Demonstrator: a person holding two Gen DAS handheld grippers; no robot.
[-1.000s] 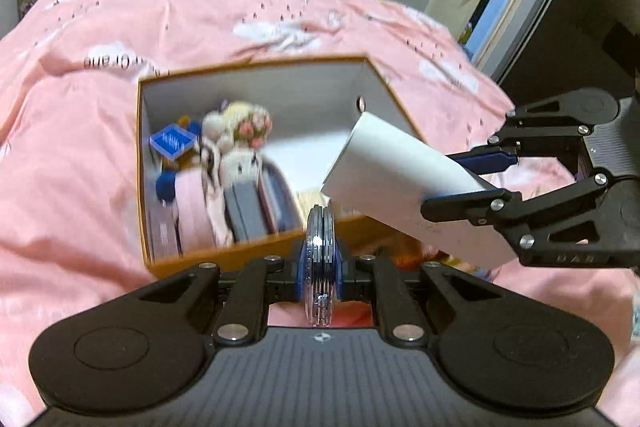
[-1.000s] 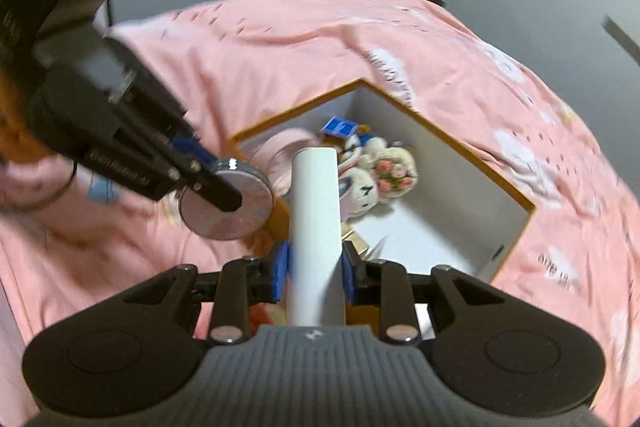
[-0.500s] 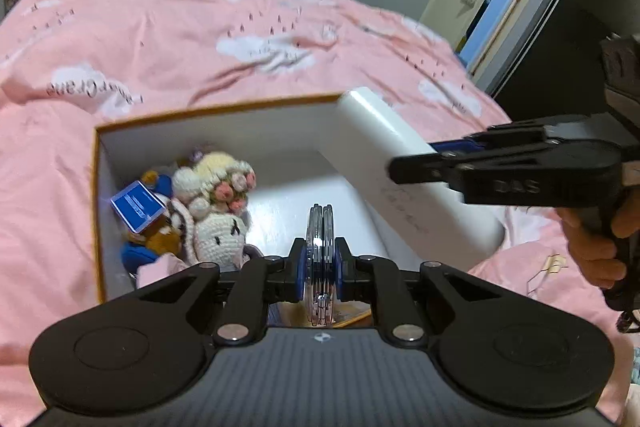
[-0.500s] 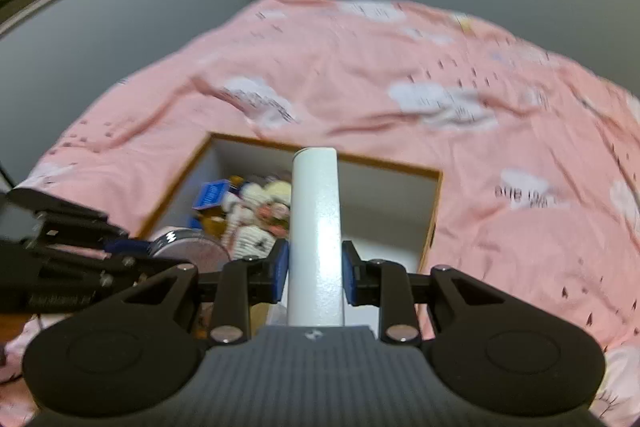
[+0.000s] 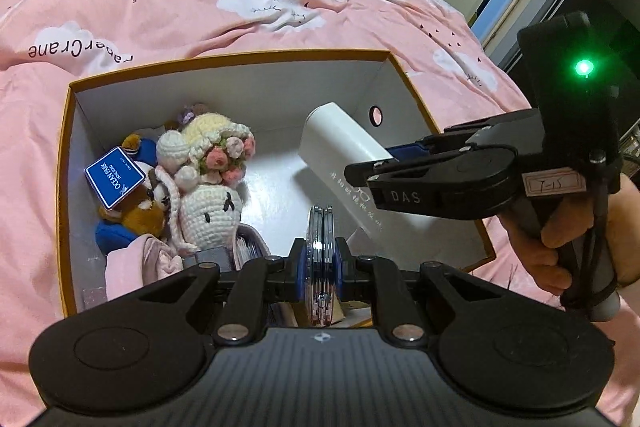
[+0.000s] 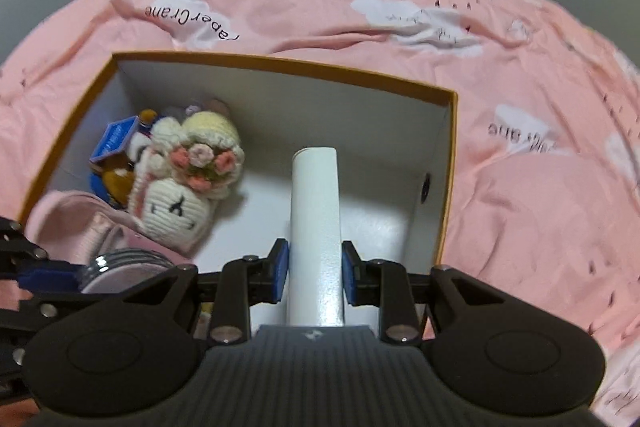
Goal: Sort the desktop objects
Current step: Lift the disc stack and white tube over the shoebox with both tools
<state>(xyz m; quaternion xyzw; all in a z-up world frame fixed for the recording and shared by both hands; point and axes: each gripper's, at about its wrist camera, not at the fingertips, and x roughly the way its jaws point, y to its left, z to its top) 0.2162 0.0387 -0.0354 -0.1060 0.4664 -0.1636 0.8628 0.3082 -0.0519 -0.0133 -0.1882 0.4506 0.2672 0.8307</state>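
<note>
My right tongs [image 6: 315, 274] grip a white tube [image 6: 315, 211], my left tongs [image 5: 320, 263] a round tin [image 5: 320, 247], both over the half-filled box [image 5: 224, 59], neither released yet

White cylindrical tube [image 6: 315, 223]: smooth, tilted, far end down inside open orange-rimmed box [image 5: 224, 61]. Round metallic disc case [image 5: 320, 251]: held edge-on above box's near side. Crocheted doll [image 5: 208, 183] and other plush toys lie at box's left.
</note>
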